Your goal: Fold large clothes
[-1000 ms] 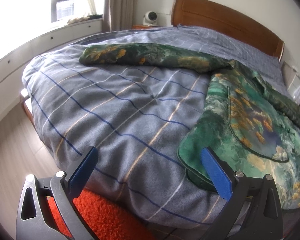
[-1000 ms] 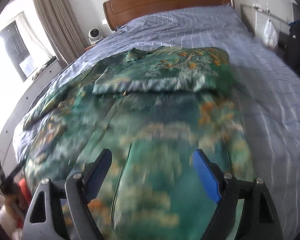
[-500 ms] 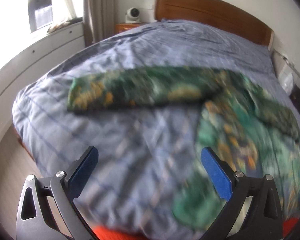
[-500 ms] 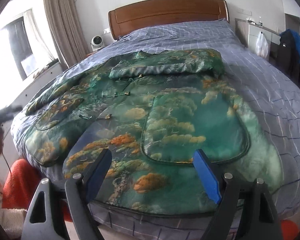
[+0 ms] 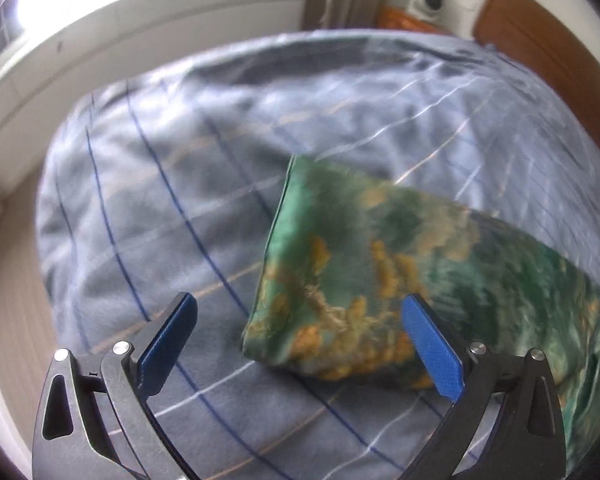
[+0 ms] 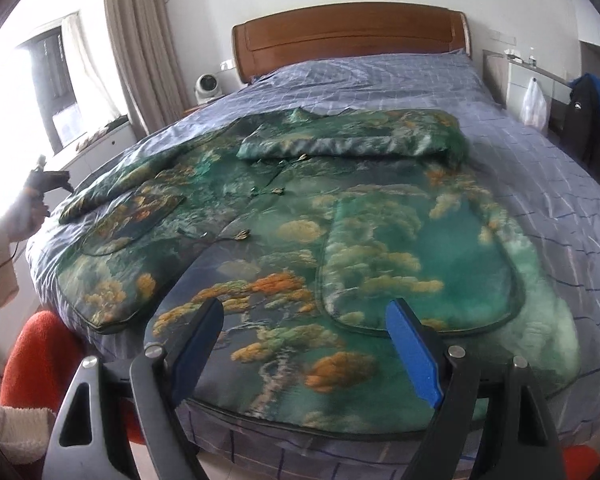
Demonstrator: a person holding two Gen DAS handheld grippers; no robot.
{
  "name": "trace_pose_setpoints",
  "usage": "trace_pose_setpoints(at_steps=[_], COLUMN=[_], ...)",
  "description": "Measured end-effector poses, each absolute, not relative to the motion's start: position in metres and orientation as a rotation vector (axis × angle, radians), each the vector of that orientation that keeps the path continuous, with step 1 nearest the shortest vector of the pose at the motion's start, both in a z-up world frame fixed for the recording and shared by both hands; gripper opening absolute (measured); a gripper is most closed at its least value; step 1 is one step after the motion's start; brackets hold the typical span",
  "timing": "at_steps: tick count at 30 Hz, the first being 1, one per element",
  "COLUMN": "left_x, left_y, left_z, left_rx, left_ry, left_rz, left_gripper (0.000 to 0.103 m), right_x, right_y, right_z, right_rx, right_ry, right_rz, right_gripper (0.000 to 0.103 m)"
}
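Between open left fingers (image 5: pixel 168 340): sleeve cuff (image 5: pixel 320 292)

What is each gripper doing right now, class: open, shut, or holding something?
Left gripper: open, holding nothing, poised over the end of the green jacket's sleeve.
Right gripper: open, holding nothing, above the jacket's hem.

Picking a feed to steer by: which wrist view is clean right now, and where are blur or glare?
Left wrist view: motion-smeared, the sleeve and bedspread streaked, only the left gripper sharp. Right wrist view: mostly crisp on the jacket, though the window blows out white at left; fisheye bends the headboard.
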State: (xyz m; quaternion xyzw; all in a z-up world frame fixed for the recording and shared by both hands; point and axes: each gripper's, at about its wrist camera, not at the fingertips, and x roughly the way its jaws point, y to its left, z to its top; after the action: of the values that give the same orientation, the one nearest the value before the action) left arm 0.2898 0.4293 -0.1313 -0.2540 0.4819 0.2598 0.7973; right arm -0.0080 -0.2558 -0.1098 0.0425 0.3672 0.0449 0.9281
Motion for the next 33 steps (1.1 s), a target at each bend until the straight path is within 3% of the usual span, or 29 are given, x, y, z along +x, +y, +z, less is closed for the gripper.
trace_pose_setpoints(at_steps=[2,3,5,6,8,14,19,25,33], left_x=[0.288,0.288,0.289,0.288,0.286,0.281,0.297,0.314,0.318], left_y=[0.429,0.427,0.423,0.420,0.418,0.404,0.334,0.161,-0.073], left_z=[-0.143,-0.145,-0.147,-0.144,-0.134,-0.041,0.064,0.159,0.174], left_rx=[-0.611,-0.638,-0.629,-0.579,-0.525,-0.468,-0.287,-0.038,0.156], left_ry=[1.057,1.055,1.073,1.074,1.078,0.912,0.775,0.665,0.631], left_rz=[0.505,0.469,0.456,0.479,0.503,0.451,0.316,0.043,-0.297], left_gripper=[0.098,0.084,0.068,0.044,0.012,0.006,0.004,0.003,0.002], right_x=[-0.006,-0.005,-0.005,-0.005,-0.006,-0.013,-0.019,-0.028,-0.036], right_y=[-0.250,-0.246,-0.243,-0.242,-0.242,-0.251,-0.257,-0.262,-0.285], right_z=[-0.113,-0.114,-0.115,-0.116,-0.115,-0.111,-0.109,-0.104,-0.101], right_rx=[0.071,0.059,0.047,0.043,0.044,0.078,0.116,0.142,0.192], right_ry=[0.759,0.762,0.761,0.759,0.750,0.721,0.702,0.671,0.638], right_rz=[0.105,0.112,0.118,0.120,0.121,0.122,0.139,0.159,0.130], right_gripper=[0.083,0.083,0.083,0.083,0.083,0.083,0.083,0.083,0.083])
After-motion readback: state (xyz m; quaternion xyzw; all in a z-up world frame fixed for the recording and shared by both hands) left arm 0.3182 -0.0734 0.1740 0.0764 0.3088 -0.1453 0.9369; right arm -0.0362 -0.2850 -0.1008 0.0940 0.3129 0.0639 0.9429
